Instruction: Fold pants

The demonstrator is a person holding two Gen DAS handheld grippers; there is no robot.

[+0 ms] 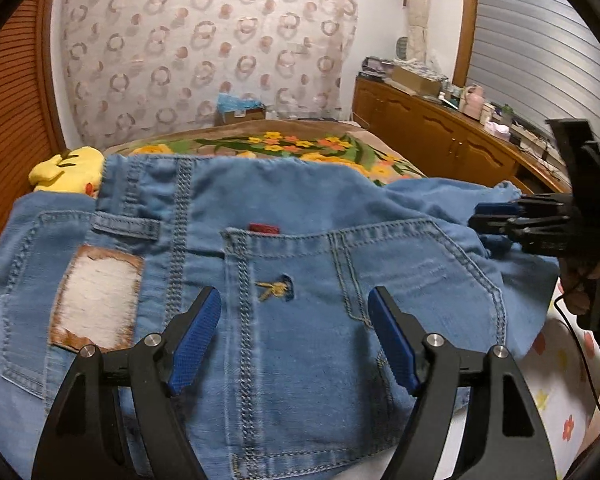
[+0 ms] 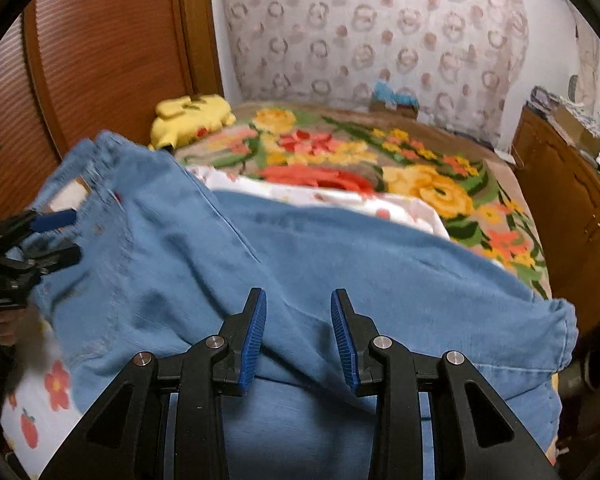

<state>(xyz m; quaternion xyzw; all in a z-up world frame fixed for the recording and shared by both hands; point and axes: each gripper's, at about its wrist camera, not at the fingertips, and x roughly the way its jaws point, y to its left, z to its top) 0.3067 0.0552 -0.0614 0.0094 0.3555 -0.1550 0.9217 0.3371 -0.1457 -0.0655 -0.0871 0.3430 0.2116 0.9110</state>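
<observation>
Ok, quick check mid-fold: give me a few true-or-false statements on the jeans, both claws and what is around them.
1. The jeans are blue denim. True.
2. The left claw is clamped shut on a belt loop. False: its jaws stand apart over the back pocket, gripping nothing.
3. A yellow plush toy lies beyond the waistband. True.
4. The right claw holds a white shirt. False: its jaws are open above a jeans leg.
5. The blanket is plain grey. False: it is flowered.
</observation>
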